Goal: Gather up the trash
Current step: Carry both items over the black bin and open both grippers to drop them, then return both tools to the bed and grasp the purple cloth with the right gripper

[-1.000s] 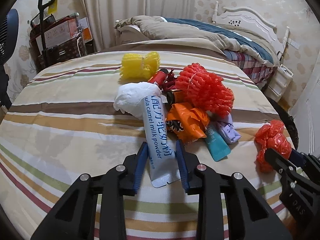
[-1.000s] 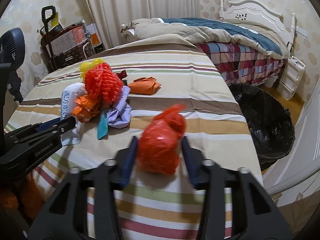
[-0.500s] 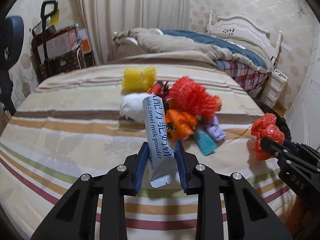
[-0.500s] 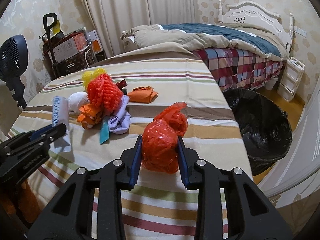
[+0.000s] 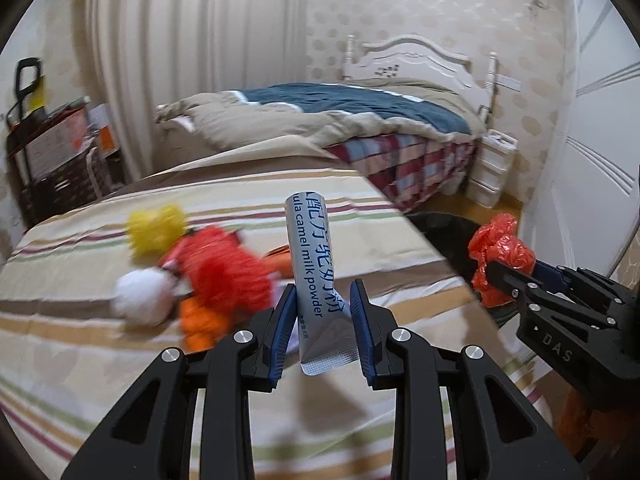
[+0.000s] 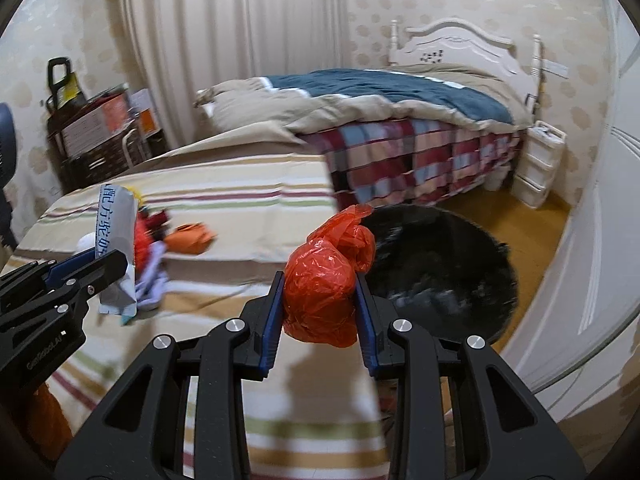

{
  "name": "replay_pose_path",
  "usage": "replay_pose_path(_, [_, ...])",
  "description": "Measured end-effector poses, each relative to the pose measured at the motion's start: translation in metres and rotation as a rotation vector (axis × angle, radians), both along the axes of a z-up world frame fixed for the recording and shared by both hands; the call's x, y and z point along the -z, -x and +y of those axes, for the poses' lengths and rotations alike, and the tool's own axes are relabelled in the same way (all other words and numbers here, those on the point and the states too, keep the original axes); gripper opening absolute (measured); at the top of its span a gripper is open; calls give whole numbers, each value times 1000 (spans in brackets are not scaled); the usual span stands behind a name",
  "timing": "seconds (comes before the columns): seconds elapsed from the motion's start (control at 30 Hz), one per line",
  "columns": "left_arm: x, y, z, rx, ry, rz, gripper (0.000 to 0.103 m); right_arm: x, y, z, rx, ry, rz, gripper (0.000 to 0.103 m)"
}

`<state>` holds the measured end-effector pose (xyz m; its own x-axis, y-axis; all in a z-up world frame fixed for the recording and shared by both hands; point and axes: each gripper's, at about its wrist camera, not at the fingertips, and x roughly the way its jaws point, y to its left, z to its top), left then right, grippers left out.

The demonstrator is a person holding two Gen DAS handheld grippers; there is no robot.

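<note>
Left wrist view: the left tongs [image 5: 323,322] grip a milk powder sachet [image 5: 316,276] near its lower end, upright above the striped bench [image 5: 72,360]. Right wrist view: the right tongs [image 6: 317,312] clamp a red plastic bag [image 6: 324,288], raised over the bench edge, beside the black bin [image 6: 448,272] on the floor. Other trash [image 5: 208,276] lies heaped on the bench.

Warm, even indoor light, probably from overhead. Soft shadows under left gripper [image 5: 322,326] and right gripper [image 6: 319,310] on striped worktop [image 5: 72,364]. Motion blur smears trash pile [image 5: 192,284] and bin [image 6: 444,272]; held items sharp. Fisheye bends edges, dark vignette in corners.
</note>
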<state>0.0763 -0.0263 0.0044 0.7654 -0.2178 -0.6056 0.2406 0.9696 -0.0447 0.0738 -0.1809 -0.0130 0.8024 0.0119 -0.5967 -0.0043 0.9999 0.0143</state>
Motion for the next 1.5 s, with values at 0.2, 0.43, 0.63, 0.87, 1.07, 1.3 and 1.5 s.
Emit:
replay_pose_path(0.2, [9, -31, -40, 69, 17, 45, 30, 6, -21, -39, 70, 11, -2, 32])
replay_pose_path(0.43, [16, -65, -86, 132, -2, 59, 30, 19, -46, -82, 139, 4, 23, 32])
replay_pose_path(0.63, [24, -84, -122, 175, -39, 71, 30, 25, -59, -103, 161, 3, 27, 32])
replay_pose_path(0.87, [35, -107, -150, 188, -93, 100, 30, 32, -75, -121, 189, -17, 45, 32])
replay_pose_path(1.07, [37, -117, -160, 190, -108, 121, 37, 39, -83, -136, 211, -34, 64, 33])
replay_pose_path(1.3, [34, -119, -158, 173, -85, 116, 75, 41, -82, -144, 257, -30, 54, 57])
replay_pose_path(1.5, [29, -111, -150, 133, -95, 103, 79, 37, -75, -143, 283, -16, 51, 67])
